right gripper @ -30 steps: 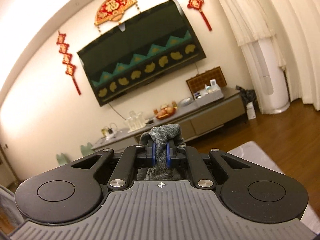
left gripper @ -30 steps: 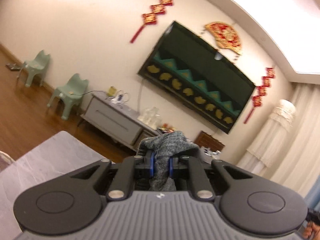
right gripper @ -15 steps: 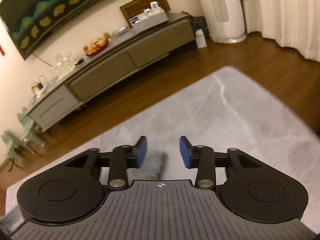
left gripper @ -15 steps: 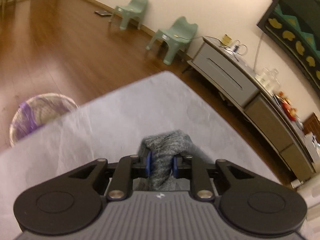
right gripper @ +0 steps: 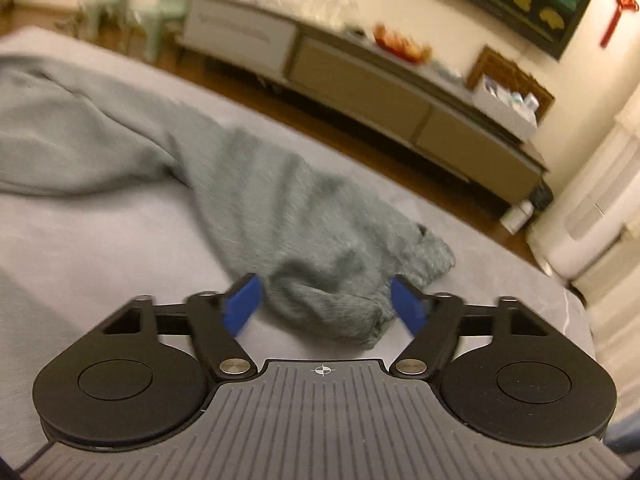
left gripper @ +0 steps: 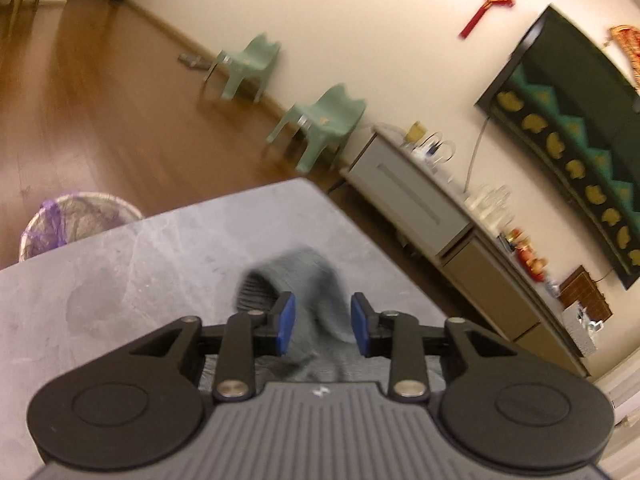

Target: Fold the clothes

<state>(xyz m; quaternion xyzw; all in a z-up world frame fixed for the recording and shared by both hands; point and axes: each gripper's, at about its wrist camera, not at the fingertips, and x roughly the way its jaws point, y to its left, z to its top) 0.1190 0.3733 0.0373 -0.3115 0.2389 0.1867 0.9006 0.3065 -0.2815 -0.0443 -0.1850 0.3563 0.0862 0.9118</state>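
Observation:
A grey knitted garment (right gripper: pixel 280 200) lies spread on the grey table (right gripper: pixel 100 248), one sleeve reaching toward the right gripper. My right gripper (right gripper: pixel 326 306) is open, its blue pads on either side of the sleeve end without touching it. In the left wrist view another part of the garment (left gripper: pixel 316 292) bulges up between the blue pads of my left gripper (left gripper: pixel 320 324), which is open with small gaps on both sides of the cloth.
The table corner (left gripper: pixel 304 184) is just ahead of the left gripper. A bin with a purple bag (left gripper: pixel 76 220) stands beside the table on the wood floor. Two green chairs (left gripper: pixel 320 128) and a long TV cabinet (right gripper: pixel 360 76) line the wall.
Both grippers came down from mid-air to the table. The right gripper opened first and let go of the sleeve; the left gripper has now opened too. The garment lies on the table.

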